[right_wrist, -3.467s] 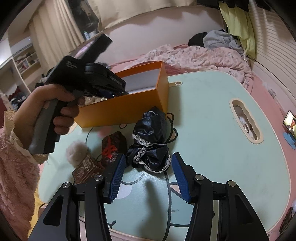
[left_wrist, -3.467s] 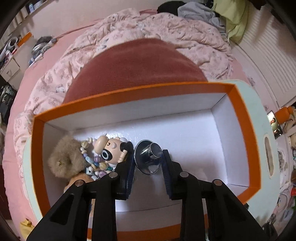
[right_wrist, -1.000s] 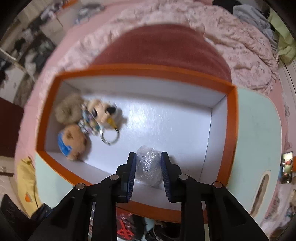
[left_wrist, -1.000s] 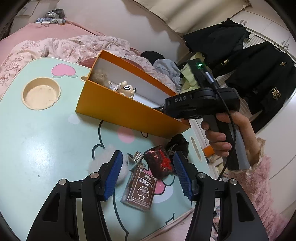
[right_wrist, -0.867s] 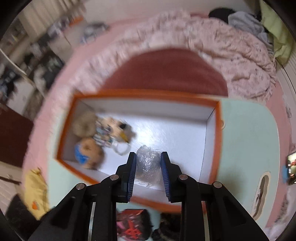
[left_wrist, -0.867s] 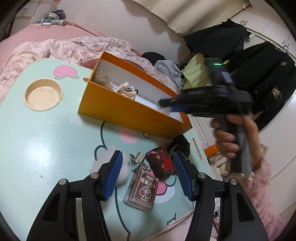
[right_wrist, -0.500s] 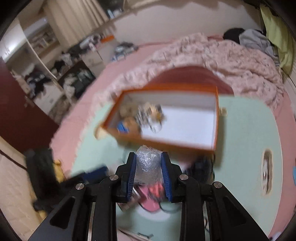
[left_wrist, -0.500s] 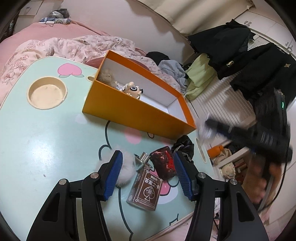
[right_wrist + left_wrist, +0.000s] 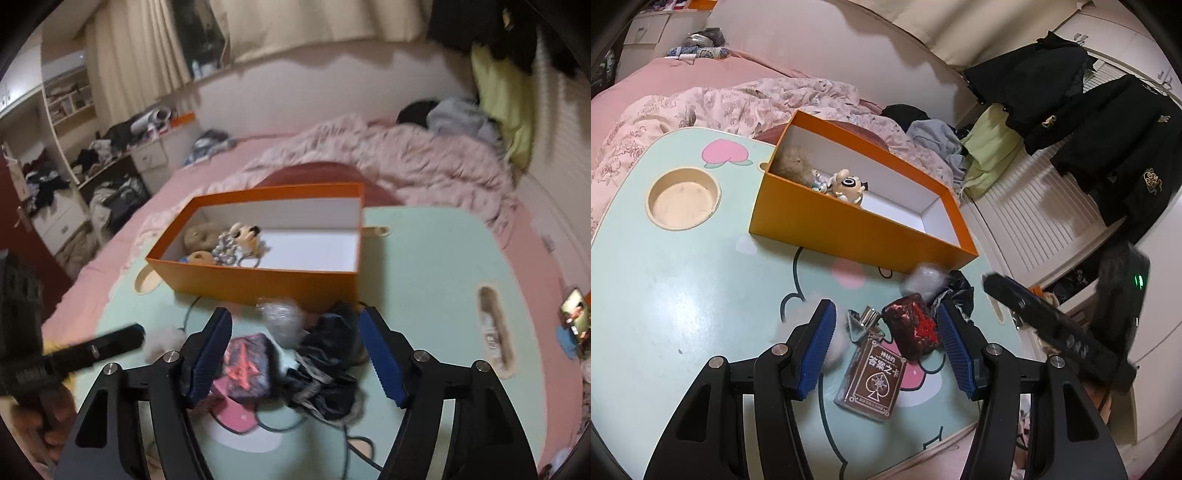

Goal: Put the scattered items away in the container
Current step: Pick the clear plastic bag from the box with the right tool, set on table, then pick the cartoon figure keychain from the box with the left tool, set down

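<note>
The box (image 9: 857, 229) stands on the table (image 9: 665, 288), towards its far edge, just right of the round recess (image 9: 683, 203). In the box, 2 plush toys (image 9: 201, 232) and a figurine (image 9: 847, 184) lie at its left end. Before the box's near wall, near its right corner: a crinkled wrap ball (image 9: 279, 314), with the dark cloth (image 9: 325, 354) just right of it. Nearer the table's front edge lie a pouch (image 9: 912, 328), a card box (image 9: 873, 376) before it, a metal lighter (image 9: 864, 321) and a fluffy ball (image 9: 812, 325) to the left
</note>
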A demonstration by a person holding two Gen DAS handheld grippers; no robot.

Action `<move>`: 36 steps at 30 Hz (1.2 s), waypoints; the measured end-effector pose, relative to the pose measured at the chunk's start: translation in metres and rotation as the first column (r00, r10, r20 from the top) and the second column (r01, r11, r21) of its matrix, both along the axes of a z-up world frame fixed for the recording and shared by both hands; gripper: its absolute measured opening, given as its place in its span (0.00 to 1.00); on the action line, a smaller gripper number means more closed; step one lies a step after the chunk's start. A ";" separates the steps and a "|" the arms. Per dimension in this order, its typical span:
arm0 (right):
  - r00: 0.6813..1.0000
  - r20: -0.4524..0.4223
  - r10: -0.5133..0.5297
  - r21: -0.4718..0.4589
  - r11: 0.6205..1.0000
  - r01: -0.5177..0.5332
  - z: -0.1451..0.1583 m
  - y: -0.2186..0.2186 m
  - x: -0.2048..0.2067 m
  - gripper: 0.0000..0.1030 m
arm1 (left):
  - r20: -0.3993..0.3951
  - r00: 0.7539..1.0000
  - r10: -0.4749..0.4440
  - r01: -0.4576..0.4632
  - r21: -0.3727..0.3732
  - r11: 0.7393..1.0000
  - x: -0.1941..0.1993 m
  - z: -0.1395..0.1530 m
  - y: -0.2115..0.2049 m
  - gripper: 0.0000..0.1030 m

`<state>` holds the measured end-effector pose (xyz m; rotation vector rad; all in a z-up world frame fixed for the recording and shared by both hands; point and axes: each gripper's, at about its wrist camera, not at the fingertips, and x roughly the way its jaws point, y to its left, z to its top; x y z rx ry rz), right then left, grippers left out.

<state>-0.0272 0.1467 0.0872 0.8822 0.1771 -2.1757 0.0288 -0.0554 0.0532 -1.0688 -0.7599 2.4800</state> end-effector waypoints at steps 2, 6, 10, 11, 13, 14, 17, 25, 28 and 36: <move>0.999 -0.039 -0.021 0.012 1.000 0.022 -0.007 0.011 0.011 0.70 | -0.001 1.000 0.002 -0.002 -0.005 1.000 0.000 0.001 0.001 0.56; 0.994 -0.094 -0.048 0.044 0.998 0.052 -0.031 0.027 0.035 0.70 | 0.000 1.000 0.013 -0.013 -0.027 1.000 -0.002 0.005 0.001 0.56; 0.994 -0.092 -0.050 0.037 0.998 0.054 -0.042 0.032 0.045 0.70 | 0.000 1.000 0.026 -0.026 -0.066 0.998 -0.010 0.016 0.005 0.56; 0.994 -0.100 -0.051 0.033 0.998 0.055 -0.040 0.032 0.045 0.70 | 0.002 1.000 0.027 -0.027 -0.074 0.997 -0.013 0.019 0.006 0.56; 0.993 -0.109 -0.045 0.025 0.999 0.048 -0.039 0.032 0.046 0.70 | 0.004 1.000 0.016 -0.016 -0.115 0.993 -0.022 0.027 0.010 0.56; 0.994 -0.106 -0.037 0.026 0.999 0.040 -0.040 0.031 0.046 0.70 | 0.004 1.000 0.014 -0.013 -0.152 0.988 -0.028 0.032 0.013 0.56; 0.996 -0.086 -0.022 0.031 0.999 0.024 -0.045 0.029 0.045 0.70 | 0.020 1.000 0.018 -0.012 -0.261 0.965 -0.057 0.047 0.020 0.56; 0.998 -0.049 -0.031 0.018 0.999 0.032 -0.048 0.033 0.041 0.70 | 0.161 0.985 0.055 0.033 -0.497 0.867 -0.165 0.042 0.041 0.56; 0.999 -0.041 -0.027 0.021 0.999 0.027 -0.049 0.032 0.041 0.70 | 0.247 0.968 0.048 0.084 -0.497 0.864 -0.193 0.023 0.048 0.56; 1.000 -0.015 -0.027 0.009 1.000 0.027 -0.051 0.035 0.039 0.70 | 0.330 0.939 0.093 0.126 -0.584 0.802 -0.221 -0.016 0.069 0.55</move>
